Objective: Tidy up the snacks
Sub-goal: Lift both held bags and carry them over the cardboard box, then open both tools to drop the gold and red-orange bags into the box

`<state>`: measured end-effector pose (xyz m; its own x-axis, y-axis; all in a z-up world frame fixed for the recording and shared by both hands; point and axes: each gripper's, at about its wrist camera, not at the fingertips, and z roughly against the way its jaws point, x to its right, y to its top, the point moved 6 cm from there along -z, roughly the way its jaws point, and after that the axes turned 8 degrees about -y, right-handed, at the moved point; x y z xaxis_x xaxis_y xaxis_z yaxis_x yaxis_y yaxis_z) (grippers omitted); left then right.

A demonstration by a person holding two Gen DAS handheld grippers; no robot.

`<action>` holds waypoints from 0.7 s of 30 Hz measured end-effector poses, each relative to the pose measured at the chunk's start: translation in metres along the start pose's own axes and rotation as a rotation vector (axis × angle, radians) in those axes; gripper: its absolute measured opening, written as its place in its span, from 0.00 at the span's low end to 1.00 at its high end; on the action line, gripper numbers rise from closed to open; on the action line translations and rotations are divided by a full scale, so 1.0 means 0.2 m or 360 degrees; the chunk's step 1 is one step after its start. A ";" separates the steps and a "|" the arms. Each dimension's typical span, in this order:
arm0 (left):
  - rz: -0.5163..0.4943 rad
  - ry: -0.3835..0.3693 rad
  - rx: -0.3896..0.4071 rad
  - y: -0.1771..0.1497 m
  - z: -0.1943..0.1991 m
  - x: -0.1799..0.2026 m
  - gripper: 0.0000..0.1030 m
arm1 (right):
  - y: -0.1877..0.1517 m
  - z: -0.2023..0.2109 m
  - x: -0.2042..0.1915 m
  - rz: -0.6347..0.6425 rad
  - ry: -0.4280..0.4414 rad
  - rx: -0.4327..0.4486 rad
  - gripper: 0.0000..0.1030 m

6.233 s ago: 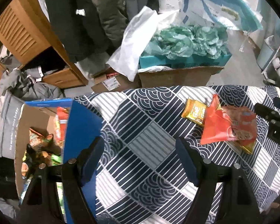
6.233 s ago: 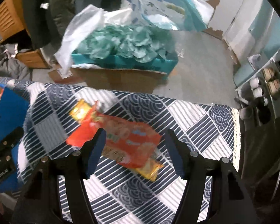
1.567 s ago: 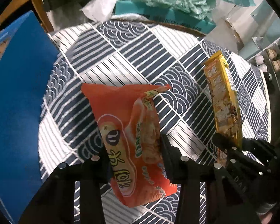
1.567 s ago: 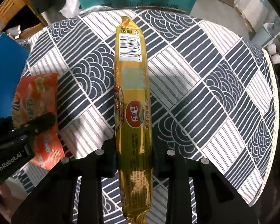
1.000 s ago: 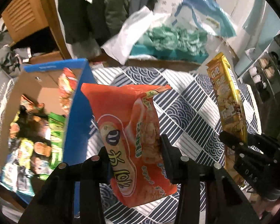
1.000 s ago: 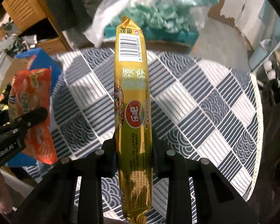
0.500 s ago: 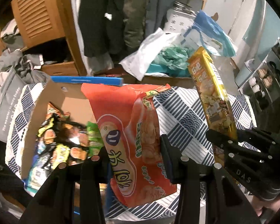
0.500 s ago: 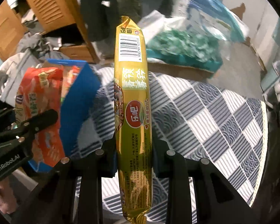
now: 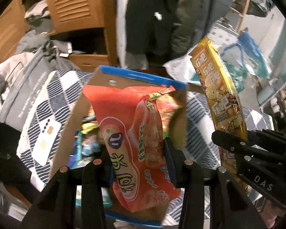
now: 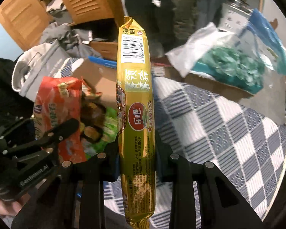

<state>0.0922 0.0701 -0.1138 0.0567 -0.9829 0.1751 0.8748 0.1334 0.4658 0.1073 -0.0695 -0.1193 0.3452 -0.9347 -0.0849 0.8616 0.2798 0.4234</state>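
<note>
My left gripper (image 9: 138,160) is shut on an orange snack bag (image 9: 135,133) and holds it upright over an open cardboard box (image 9: 112,80) with a blue rim, which holds several snack packs. My right gripper (image 10: 136,164) is shut on a long gold snack pack (image 10: 136,99), upright, above the box's right edge. In the left wrist view the gold pack (image 9: 219,97) and the right gripper (image 9: 236,147) sit to the right. In the right wrist view the orange bag (image 10: 57,103) and the left gripper (image 10: 62,129) sit at the left.
A table with a navy-and-white patterned cloth (image 10: 228,129) lies right of the box. Behind it stand a cardboard box of teal packets (image 10: 228,70), a wooden louvred cabinet (image 9: 76,5), hanging dark coats (image 9: 152,15) and a grey bag (image 9: 22,80).
Both grippers have carried their packs left from over the table to above the open snack box. The box now fills the centre of the left wrist view.
</note>
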 end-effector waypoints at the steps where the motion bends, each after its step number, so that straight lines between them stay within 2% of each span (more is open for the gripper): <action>1: 0.0009 0.0019 0.0006 0.00 0.00 -0.04 0.42 | 0.02 -0.02 -0.04 0.0005 0.0018 -0.0014 0.26; 6: 0.0094 0.0048 -0.0015 -0.03 -0.04 -0.22 0.42 | 0.08 -0.12 -0.24 0.0032 0.0083 -0.0078 0.26; 10: 0.0140 0.0061 -0.0040 -0.06 -0.07 -0.32 0.43 | 0.09 -0.20 -0.33 0.0034 0.0103 -0.0136 0.26; 18: 0.0166 0.0094 -0.0061 -0.08 -0.08 -0.38 0.46 | 0.10 -0.30 -0.46 0.0078 0.0117 -0.0193 0.26; 21: 0.0179 0.0112 -0.0066 -0.08 -0.08 -0.40 0.51 | 0.09 -0.29 -0.47 0.0083 0.0111 -0.0189 0.32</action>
<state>0.0810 0.1451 -0.1503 0.1878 -0.9687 0.1620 0.8802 0.2392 0.4099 0.1127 0.0365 -0.1561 0.4119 -0.9019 -0.1299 0.8785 0.3552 0.3196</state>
